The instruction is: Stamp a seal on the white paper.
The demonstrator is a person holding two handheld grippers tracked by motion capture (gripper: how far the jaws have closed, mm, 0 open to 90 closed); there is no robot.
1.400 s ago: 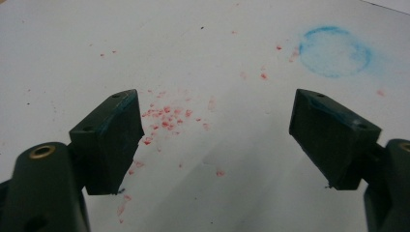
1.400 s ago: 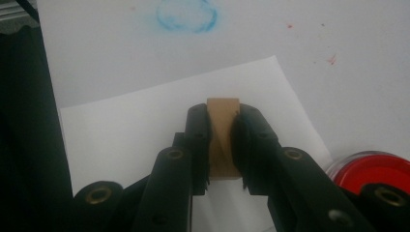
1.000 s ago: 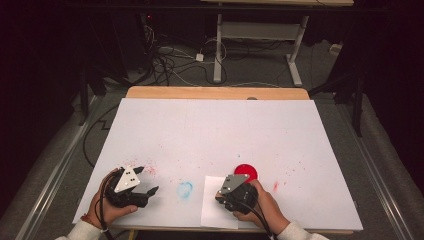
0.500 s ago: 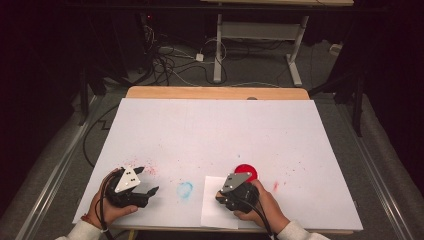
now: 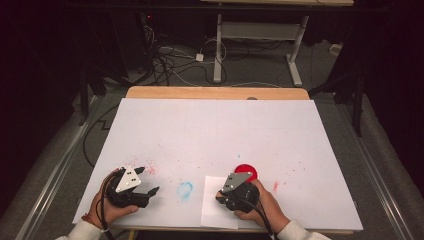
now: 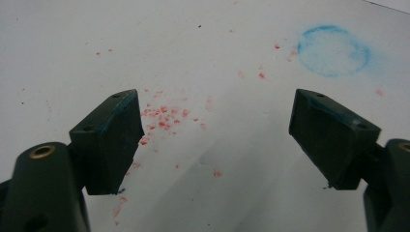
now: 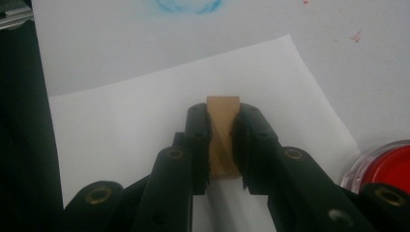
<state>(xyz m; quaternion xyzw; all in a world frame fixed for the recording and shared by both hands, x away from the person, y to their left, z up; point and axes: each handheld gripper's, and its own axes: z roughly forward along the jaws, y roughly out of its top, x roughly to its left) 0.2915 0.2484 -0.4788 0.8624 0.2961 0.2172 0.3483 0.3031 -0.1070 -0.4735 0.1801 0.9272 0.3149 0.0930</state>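
Right gripper [image 7: 222, 145] is clamped tight on a small tan wooden block [image 7: 223, 133], most likely a stamp, jaws pressed flat against its two sides with the block's top edge poking out just past the tips. It hangs directly above a loose white sheet of paper [image 7: 145, 111], and whether the block's far end meets the sheet cannot be told from here. In the high view that gripper [image 5: 231, 194] sits at the near edge of the table, the person's right hand [image 5: 262, 204] wrapped around it, right over the sheet's [image 5: 212, 205] right side. Just beside it, touching range, a round red ink pad [image 5: 248, 171] in a clear-rimmed dish; the right gripper view catches it [image 7: 387, 166] at the lower right corner. Over to the left gripper [image 6: 217, 130]: jaws spread wide, nothing between them, hovering above the white table cover [image 6: 96, 38]. Red specks [image 6: 164, 116] are scattered on the cover near its left jaw, and a faint blue ring-shaped smudge [image 6: 333, 50] lies farther off past the right jaw. From above, the left gripper [image 5: 147, 182] is held in the left hand [image 5: 107, 207] near the front left corner, well apart from the sheet, with the blue smudge [image 5: 185, 189] between the two grippers.
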